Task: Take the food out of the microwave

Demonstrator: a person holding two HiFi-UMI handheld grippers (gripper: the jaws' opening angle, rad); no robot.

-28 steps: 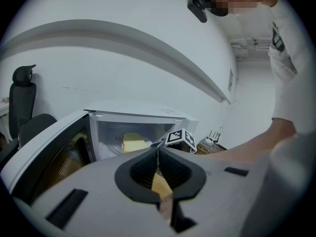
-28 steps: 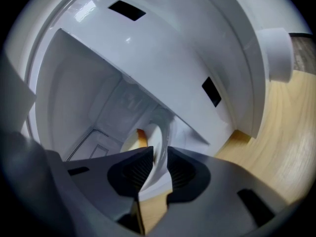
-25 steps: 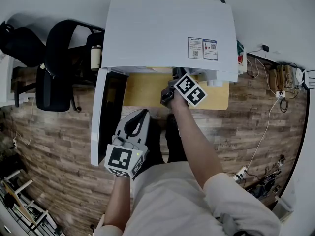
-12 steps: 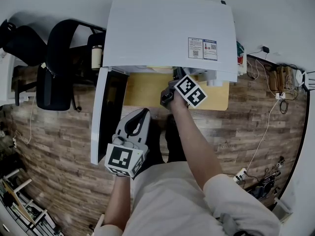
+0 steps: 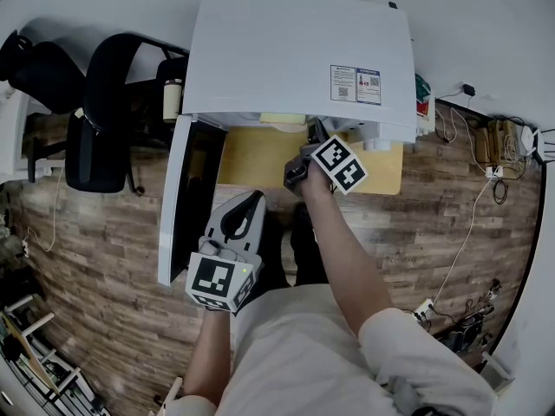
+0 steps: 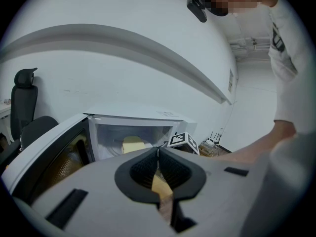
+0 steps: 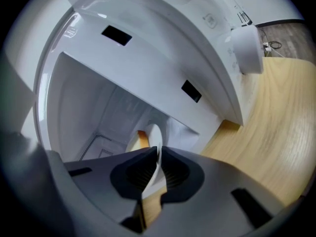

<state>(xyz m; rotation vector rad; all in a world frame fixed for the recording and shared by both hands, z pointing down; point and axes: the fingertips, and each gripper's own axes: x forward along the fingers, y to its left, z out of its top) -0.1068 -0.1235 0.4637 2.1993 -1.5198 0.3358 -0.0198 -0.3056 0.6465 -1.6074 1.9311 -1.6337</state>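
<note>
One second on, still pinching plate (image 7: 152, 131) with right claw (image 7: 159, 151) inside microwave (image 5: 295, 50); left claw (image 6: 158, 152) closed, empty; food (image 6: 132, 144) not out.

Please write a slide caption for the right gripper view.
Right gripper closed on the plate rim inside the open microwave.

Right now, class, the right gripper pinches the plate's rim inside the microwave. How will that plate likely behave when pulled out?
The plate looks thin, stiff and glossy, so it may slip between the right gripper's jaws. Held by one edge only, it will probably tilt, and the food on it could slide.
</note>
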